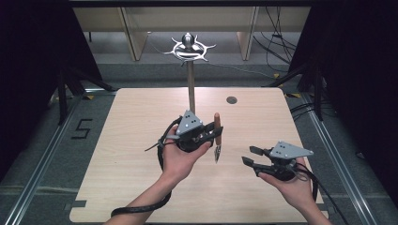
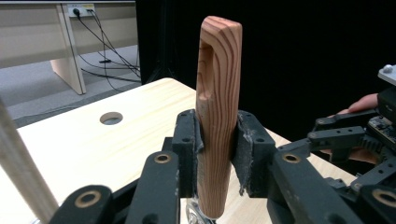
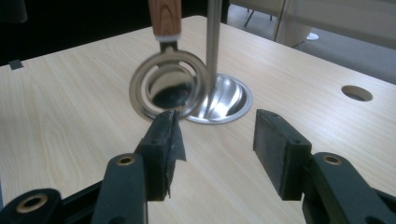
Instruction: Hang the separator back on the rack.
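Observation:
A utensil with a wooden handle (image 1: 217, 125) (image 2: 218, 102) and a round metal ring head (image 1: 217, 153) (image 3: 169, 88) hangs head down above the table. My left gripper (image 1: 215, 133) (image 2: 217, 154) is shut on the handle's lower part. Just behind it rises a metal stand (image 1: 191, 89) with a thin pole (image 3: 213, 37), a dished base (image 3: 231, 100) and curved hooks at its top (image 1: 189, 48). My right gripper (image 1: 248, 155) (image 3: 215, 140) (image 2: 315, 129) is open at the front right, pointing at the ring head with nothing between its pads.
The light wooden table (image 1: 131, 140) has a round cable hole (image 1: 231, 100) (image 3: 357, 93) near its far edge. Dark curtains flank the table, with floor rails on both sides. Cables lie on the floor beyond.

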### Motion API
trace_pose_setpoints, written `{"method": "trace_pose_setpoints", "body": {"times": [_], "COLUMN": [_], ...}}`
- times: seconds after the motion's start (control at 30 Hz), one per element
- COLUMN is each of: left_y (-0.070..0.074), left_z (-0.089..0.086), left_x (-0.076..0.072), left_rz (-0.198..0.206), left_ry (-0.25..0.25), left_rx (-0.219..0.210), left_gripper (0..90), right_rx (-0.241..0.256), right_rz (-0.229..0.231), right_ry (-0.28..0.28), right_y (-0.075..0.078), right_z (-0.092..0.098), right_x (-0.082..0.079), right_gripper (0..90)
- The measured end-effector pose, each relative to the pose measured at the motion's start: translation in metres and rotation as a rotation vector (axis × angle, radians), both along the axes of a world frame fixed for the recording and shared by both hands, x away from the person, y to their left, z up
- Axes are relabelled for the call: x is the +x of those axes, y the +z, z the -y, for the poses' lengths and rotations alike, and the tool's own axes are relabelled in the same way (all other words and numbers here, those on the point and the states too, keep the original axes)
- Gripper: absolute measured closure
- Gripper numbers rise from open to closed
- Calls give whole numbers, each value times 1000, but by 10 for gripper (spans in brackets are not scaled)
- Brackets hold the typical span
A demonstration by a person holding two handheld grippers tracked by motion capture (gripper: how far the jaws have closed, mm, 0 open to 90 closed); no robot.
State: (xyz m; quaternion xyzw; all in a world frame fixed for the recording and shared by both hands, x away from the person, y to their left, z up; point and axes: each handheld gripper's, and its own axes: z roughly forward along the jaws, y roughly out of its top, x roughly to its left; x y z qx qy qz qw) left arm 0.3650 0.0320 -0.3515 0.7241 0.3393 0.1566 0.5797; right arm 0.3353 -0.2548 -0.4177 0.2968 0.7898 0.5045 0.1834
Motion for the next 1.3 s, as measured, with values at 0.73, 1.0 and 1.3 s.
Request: {"method": "trace_pose_setpoints", "body": {"times": [0.73,1.0,1.3], "left_y": [6,13,22], "left_z": [-16,-17,-16], "left_x": [10,14,19], "left_rz": [51,73,91], "left_ry": [34,49,62], "left_rx": [66,72,75], "left_gripper": [714,714,714], "right_rx": [6,0,8], "right_rz": [-19,-36,-72], "right_ry": [-60,-48,-57], "right_y": [-13,-15,-15], "right_z": [29,28,27], "right_x": [-12,-12,-14], "right_gripper": [498,498,498]}}
